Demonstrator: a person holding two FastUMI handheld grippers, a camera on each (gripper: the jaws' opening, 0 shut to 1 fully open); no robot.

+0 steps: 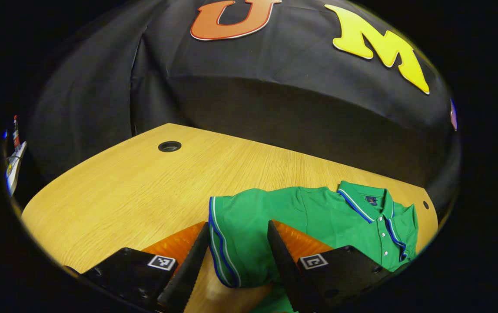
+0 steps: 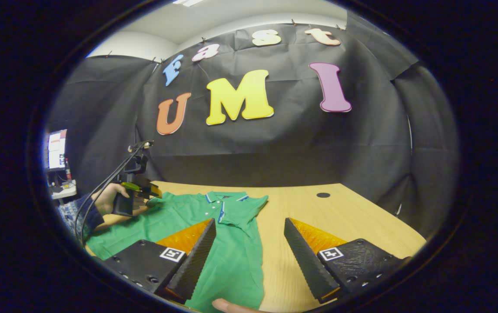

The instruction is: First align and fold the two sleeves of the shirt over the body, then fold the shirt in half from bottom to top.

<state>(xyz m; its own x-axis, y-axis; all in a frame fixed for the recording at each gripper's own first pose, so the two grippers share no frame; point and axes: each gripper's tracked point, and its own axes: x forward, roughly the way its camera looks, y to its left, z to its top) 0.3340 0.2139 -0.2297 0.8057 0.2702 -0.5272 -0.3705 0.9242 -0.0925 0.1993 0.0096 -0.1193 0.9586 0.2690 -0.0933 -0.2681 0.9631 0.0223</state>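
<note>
A green polo shirt (image 1: 318, 213) with blue-and-white trim lies on the wooden table (image 1: 114, 187), collar (image 1: 364, 202) to the right. Its sleeve with the striped cuff (image 1: 220, 243) lies between the fingers of my left gripper (image 1: 239, 224), which is open around it. In the right gripper view the shirt (image 2: 231, 256) lies with its collar (image 2: 223, 199) at the far side. The nearer sleeve (image 2: 249, 215) appears folded in over the body. My right gripper (image 2: 250, 221) is open above the shirt's right edge. A hand (image 2: 107, 198) holds the left gripper (image 2: 144, 193) at the far sleeve.
Round cable holes (image 1: 169, 146) (image 2: 323, 195) sit in the tabletop. A cable (image 2: 101, 191) hangs from the left gripper. A side desk with a screen (image 2: 56, 150) stands beyond the table's left edge. A fingertip (image 2: 231, 306) shows at the bottom.
</note>
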